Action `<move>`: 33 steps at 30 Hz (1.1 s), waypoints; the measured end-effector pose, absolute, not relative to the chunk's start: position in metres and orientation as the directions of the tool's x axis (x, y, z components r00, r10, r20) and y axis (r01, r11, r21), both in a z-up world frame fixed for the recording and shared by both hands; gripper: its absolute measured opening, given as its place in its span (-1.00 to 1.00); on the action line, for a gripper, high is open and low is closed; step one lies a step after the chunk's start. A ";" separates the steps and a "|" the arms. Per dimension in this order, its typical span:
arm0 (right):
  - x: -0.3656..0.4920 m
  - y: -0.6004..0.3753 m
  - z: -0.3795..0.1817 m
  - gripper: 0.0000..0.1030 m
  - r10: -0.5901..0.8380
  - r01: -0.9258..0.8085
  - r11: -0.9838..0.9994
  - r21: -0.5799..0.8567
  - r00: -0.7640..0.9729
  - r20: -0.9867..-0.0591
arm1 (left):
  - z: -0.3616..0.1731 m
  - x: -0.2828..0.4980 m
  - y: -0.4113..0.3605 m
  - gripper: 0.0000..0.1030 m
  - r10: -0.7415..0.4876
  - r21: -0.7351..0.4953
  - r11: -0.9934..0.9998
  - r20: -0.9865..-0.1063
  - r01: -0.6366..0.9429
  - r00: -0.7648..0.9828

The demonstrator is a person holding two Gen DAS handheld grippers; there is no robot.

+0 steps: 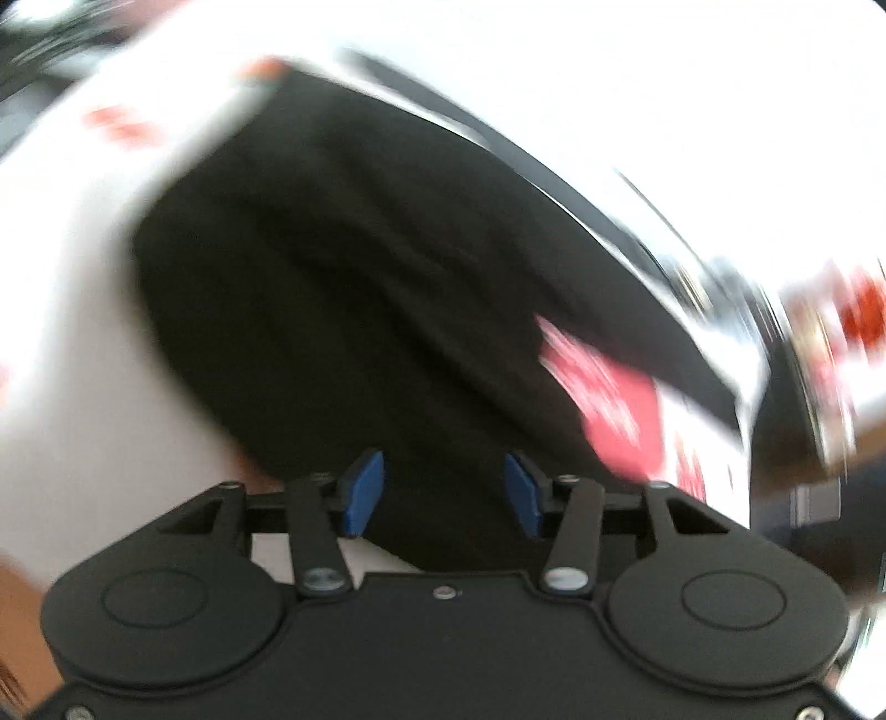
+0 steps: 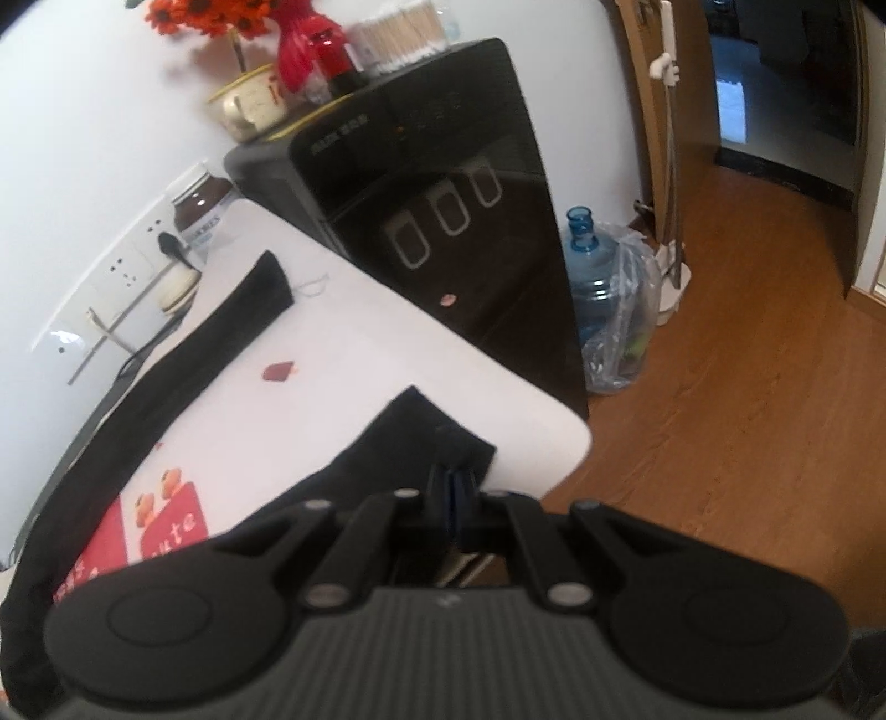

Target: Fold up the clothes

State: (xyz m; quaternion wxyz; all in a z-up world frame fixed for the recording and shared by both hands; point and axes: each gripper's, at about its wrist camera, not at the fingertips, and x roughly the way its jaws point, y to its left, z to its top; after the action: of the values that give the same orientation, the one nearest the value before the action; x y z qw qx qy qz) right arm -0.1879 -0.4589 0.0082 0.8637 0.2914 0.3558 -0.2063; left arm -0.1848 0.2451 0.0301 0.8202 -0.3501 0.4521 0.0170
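The black garment (image 2: 221, 354) lies spread on a white table (image 2: 387, 354) that has red printed patterns on its cover. In the right wrist view, 1 long black part of it runs along the far side of the table toward the wall and ends near a dark jar (image 2: 202, 213), and another black part lies close to the near corner of the table. The right gripper (image 2: 454, 490) sits at this near part. Its blue pads are pressed together with the black cloth pinched between them, so the jaws are closed on the garment.

The left wrist view is strongly blurred. The left gripper (image 1: 443, 493) is above a wide dark area of the same garment (image 1: 343, 288). Its 2 blue pads (image 1: 362, 493) stand clearly apart and nothing is held between them; the cloth is only seen behind the gap. Beside the cloth, a red printed patch (image 1: 614, 399) of the table cover shows on the right.

Behind the table stands a black water dispenser (image 2: 443, 210). On its top are an orange flower pot (image 2: 243, 99), a red bottle (image 2: 321, 50) and a box of cotton swabs (image 2: 398, 33). A blue water jug (image 2: 592, 277) in a plastic bag stands on the wooden floor (image 2: 747, 415) next to the dispenser.
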 end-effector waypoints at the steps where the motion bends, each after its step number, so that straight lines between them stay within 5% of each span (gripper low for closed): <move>1: -0.186 -0.457 0.009 -0.95 -0.144 0.558 0.748 0.360 0.666 -0.732 | 0.026 -0.189 0.259 -0.10 -0.256 -0.572 0.707 -0.754 -0.415 0.605; 5: -0.175 -0.450 0.011 -0.95 -0.133 0.544 0.758 0.359 0.669 -0.731 | 0.006 -0.200 0.297 -0.10 -0.179 -0.617 0.518 -0.755 -0.592 0.630; 13: -0.163 -0.442 0.017 -0.95 -0.135 0.525 0.779 0.343 0.674 -0.726 | -0.014 -0.201 0.302 -0.12 -0.156 -0.623 0.434 -0.763 -0.650 0.627; 23: -0.166 -0.456 0.019 -0.95 -0.156 0.558 0.751 0.353 0.669 -0.726 | -0.030 -0.189 0.301 -0.92 -0.097 -0.670 0.366 -0.718 -0.646 0.690; 33: -0.143 -0.464 0.057 -0.95 -0.105 0.487 0.753 0.443 0.753 -0.650 | 0.026 -0.179 0.312 -0.95 -0.022 -0.727 0.407 -0.613 -0.553 0.790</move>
State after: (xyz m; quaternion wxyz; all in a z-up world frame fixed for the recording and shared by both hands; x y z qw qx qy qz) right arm -0.1430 -0.4641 0.0570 0.8837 0.3090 0.3091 -0.1676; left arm -0.1787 0.3118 0.0256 0.7915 -0.5182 0.2773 0.1677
